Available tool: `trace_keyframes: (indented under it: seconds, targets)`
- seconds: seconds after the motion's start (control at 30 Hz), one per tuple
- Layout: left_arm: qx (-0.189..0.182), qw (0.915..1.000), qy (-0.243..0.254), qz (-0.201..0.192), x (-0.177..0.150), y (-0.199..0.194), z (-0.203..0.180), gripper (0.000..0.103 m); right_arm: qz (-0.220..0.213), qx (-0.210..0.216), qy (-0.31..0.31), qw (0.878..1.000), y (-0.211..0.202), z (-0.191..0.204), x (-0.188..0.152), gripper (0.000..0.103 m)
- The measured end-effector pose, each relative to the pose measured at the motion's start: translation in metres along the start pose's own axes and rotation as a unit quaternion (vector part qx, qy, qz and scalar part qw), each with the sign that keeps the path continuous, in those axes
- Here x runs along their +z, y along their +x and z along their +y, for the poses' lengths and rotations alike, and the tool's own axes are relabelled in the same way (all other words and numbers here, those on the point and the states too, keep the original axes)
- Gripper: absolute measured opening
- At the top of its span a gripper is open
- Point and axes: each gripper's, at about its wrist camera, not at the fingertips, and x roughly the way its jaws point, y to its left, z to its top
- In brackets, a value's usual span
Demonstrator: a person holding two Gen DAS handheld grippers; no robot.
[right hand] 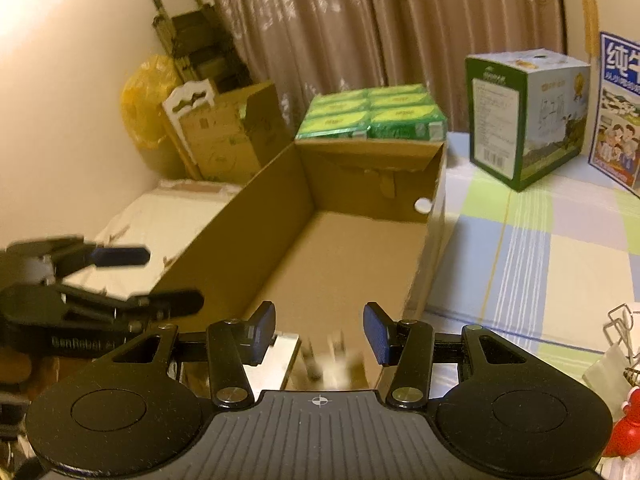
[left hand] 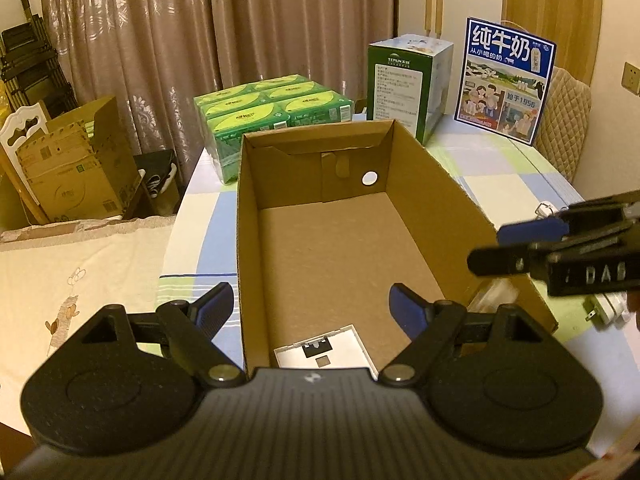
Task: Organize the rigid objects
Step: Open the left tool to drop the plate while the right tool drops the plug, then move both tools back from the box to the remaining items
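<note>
We are holding both grippers over the near end of an open cardboard box (left hand: 340, 248) that is lying lengthwise on the table (left hand: 500, 168), which is wearing a checked cloth; our left gripper (left hand: 312, 304) is standing with its jaws spread wide, one blue pad outside the box's left wall and the other over the box floor, and nothing is sitting between them; below it, at the near end of the box floor, a flat white device (left hand: 326, 350) with a dark recess is lying face up; our right gripper (right hand: 319, 332) is hanging over the same near end with its jaws partly apart, the pads pressing on nothing; just under them a small pale object (right hand: 336, 360) is showing as a blur, so we are unable to say what it is or whether it is resting on the box floor; beside the box's right wall, near the table's near right edge, a white plug (left hand: 604, 308) is lying on the cloth; beyond the box's far end a pack of green tissue boxes (left hand: 272, 108) is sitting at the table's far edge, with a green and white carton (left hand: 404, 84) and a blue milk carton (left hand: 508, 80) standing toward the far right corner; metal clips (right hand: 618, 328) and a red object (right hand: 628, 428) are lying at the table's right edge.
</note>
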Motion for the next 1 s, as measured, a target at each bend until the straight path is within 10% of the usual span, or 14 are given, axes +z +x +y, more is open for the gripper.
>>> trace_keyframes:
  seconds: [0.37, 1.0]
  targets:
    - [-0.012, 0.9996, -0.015, -0.022, -0.003, -0.033, -0.016, 0.082, -0.056, -0.039, 0.025, 0.997, -0.069, -0.009, -0.009, 0.064]
    - [-0.081, 0.9948, -0.009, -0.061, -0.030, -0.113, -0.125, 0.083, -0.094, -0.180, 0.097, 0.974, -0.241, -0.042, -0.126, 0.077]
